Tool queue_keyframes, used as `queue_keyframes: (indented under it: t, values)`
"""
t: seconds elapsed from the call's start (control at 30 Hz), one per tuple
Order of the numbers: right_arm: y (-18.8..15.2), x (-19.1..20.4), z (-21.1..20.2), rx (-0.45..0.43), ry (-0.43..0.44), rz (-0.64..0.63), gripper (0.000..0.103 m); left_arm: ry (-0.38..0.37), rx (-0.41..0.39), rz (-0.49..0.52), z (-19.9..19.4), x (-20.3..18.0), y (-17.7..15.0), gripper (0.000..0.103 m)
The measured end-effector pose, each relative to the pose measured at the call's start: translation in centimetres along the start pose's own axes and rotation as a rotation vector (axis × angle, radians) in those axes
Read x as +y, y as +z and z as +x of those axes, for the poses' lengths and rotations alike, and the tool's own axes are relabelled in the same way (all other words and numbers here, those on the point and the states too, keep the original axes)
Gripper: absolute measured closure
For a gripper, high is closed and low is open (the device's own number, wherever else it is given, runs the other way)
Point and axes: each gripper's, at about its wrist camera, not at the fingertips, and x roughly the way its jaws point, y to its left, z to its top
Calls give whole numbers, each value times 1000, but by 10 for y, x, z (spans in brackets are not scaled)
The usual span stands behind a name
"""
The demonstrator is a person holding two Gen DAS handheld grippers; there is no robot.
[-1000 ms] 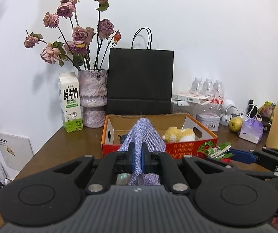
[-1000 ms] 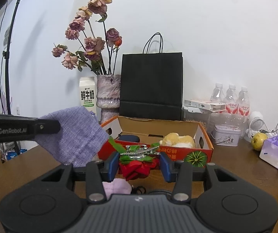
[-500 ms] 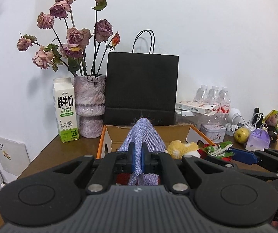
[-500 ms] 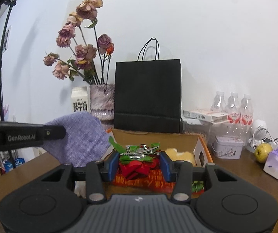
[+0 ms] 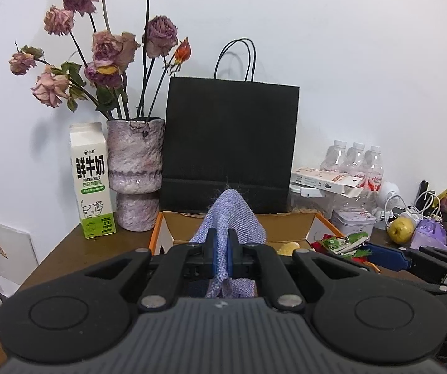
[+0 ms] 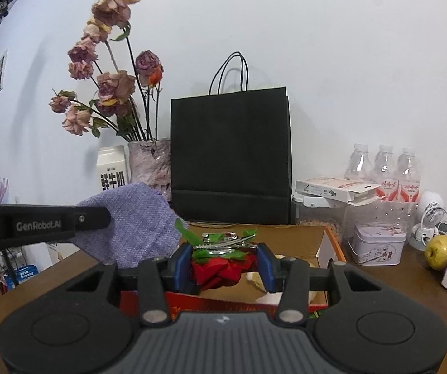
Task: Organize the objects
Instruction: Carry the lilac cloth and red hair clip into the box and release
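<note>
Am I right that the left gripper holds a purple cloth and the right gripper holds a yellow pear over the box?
Not quite. The right gripper holds a red flower clip, as the right wrist view shows; the pear sits on the table. The left gripper does hold the purple cloth, over the box.

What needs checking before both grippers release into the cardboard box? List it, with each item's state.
1. Left gripper clamped on the purple cloth: ok.
2. Right gripper clamped on the red-and-green hair clip: ok.
3. Both loads over the cardboard box opening: appears ok.
4. Free space in the box beside the yellow plush toy: cannot tell, floor mostly hidden.
5. Cloth and clip apart: cannot tell, they overlap in the right wrist view.
</note>
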Motion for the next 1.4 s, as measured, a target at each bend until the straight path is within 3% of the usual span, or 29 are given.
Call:
queue_keyframes:
  t: [0.5,1.17,1.23,1.3,1.33,1.37,1.4]
  values:
    - [7,-20,67,44,-5,8,59,-4,41,-25,70,7,11,96]
    - [-2,-35,128,157,-74,38,59,57,121,8,144,6,6,94]
    - [-3,-38,132,172,-83,42,54,69,130,-4,148,8,4,82]
    - [-6,-40,136,195,-89,42,46,80,131,-13,150,12,2,49]
    - [-7,-41,137,202,-89,46,37,90,125,-13,150,13,2,40]
    - [-9,-42,137,208,-92,45,31,99,119,-11,150,13,2,22]
    - [-9,-42,138,211,-98,42,18,109,112,-9,150,14,2,6]
